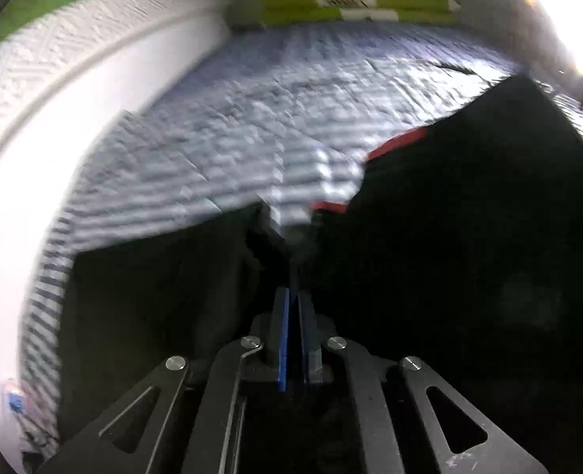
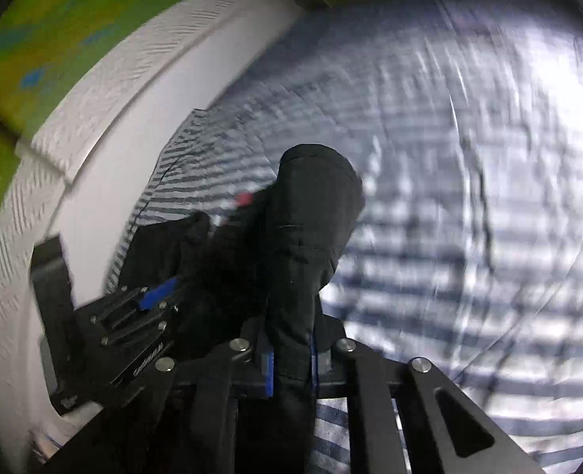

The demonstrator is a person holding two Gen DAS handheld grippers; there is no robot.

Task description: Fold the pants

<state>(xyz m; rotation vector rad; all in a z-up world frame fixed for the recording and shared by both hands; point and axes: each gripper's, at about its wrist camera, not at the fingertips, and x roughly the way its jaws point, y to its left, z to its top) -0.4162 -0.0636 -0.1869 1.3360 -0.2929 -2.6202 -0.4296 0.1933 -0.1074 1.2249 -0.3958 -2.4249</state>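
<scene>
The black pants (image 2: 311, 213) hang in the air above a striped bedsheet (image 2: 469, 197), pinched at two places. In the right wrist view the right gripper (image 2: 291, 359) is clenched on a thick bunch of the dark cloth, which passes between its blue-edged fingers (image 2: 268, 371) and stands straight ahead of it in a rolled, upright column. The left gripper (image 2: 149, 304) shows in that same view, just beside the right one on its left and a little further forward, its fingertips buried in the same fabric.

In the left wrist view the left gripper (image 1: 293, 276) has its fingers pressed nearly together with only a thin slit between them; the tips reach the edge of the pants (image 1: 469, 237), so it seems to be gripping a thin layer of cloth, though blur hides the contact itself. From this gripper the garment spreads ahead and to both sides, most of it to its right, where a red band (image 1: 398, 142) marks an edge or lining.

The two grips sit near each other on one end of the garment, so the long axis of the pants probably falls away below and ahead of them. The bed lies ahead of both grippers, with a white headboard (image 1: 74, 79) to their left and folded green blankets (image 1: 350, 4) at the far end. Laying the cloth down forward onto the sheet looks like the next need.
</scene>
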